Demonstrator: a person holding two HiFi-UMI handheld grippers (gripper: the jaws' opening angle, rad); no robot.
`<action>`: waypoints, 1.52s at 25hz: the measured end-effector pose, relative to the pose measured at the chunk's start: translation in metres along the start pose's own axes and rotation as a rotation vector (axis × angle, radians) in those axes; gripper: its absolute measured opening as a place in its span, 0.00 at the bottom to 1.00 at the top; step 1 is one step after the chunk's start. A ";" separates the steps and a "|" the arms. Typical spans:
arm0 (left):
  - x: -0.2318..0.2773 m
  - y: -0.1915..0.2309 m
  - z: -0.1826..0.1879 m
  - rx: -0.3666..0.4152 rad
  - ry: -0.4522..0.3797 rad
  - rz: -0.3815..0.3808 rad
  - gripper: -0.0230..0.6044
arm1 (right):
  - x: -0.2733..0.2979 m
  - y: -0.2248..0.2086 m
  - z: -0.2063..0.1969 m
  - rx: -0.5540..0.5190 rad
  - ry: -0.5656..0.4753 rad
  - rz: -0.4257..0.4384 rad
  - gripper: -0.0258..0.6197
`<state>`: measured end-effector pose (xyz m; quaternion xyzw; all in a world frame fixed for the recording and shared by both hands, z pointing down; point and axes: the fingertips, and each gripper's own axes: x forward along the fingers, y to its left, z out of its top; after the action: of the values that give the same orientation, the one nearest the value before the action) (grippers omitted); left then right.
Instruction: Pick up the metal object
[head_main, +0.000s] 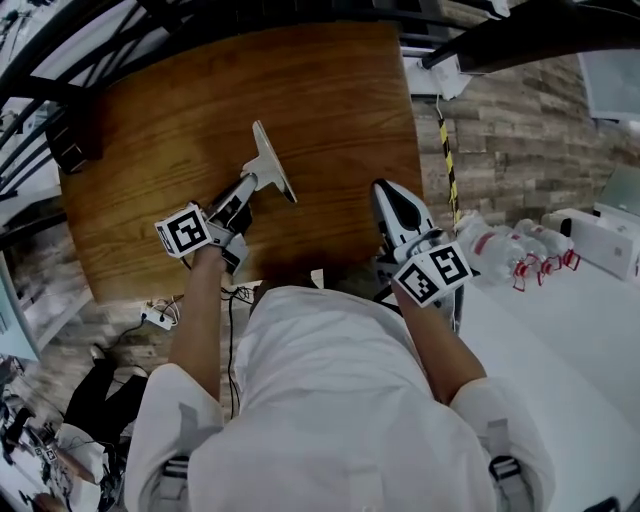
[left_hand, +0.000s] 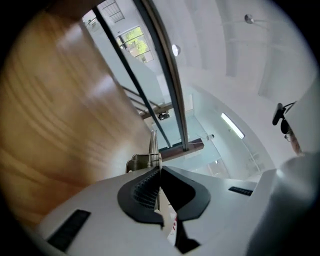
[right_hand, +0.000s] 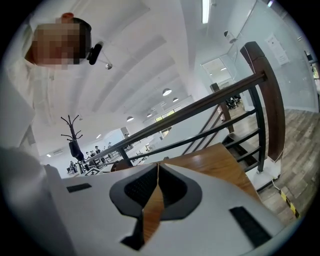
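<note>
The metal object (head_main: 272, 163) is a flat pale plate with a hinge-like clamp at one end, held clear above the wooden table (head_main: 150, 150). My left gripper (head_main: 256, 182) is shut on its near end. In the left gripper view the jaws of that gripper (left_hand: 159, 170) are pinched together on the metal object (left_hand: 148, 161), whose thin blade sticks up past the tips. My right gripper (head_main: 383, 188) hovers over the table's right front part, apart from the object. The right gripper view shows this gripper (right_hand: 158, 166) shut, with nothing between its pads.
Black railing bars (head_main: 60, 60) run round the table's far and left sides. Right of the table stands a yellow-black striped post (head_main: 447, 165). A white surface holds several plastic bottles (head_main: 510, 250) and white boxes (head_main: 600, 235). A power strip with cables (head_main: 155, 318) lies on the floor.
</note>
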<state>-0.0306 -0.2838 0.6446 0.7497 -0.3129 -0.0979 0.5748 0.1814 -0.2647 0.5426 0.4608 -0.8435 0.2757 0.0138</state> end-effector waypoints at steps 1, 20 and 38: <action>-0.001 -0.015 0.010 0.035 -0.028 -0.022 0.06 | -0.003 -0.002 0.006 -0.002 -0.013 0.000 0.08; -0.100 -0.295 0.110 0.890 -0.377 -0.034 0.06 | -0.067 0.053 0.144 -0.154 -0.350 0.034 0.08; -0.126 -0.374 0.093 1.395 -0.587 0.051 0.06 | -0.095 0.074 0.183 -0.208 -0.446 0.000 0.08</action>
<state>-0.0435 -0.2313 0.2426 0.8753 -0.4596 -0.0596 -0.1377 0.2201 -0.2475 0.3282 0.5064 -0.8495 0.0789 -0.1254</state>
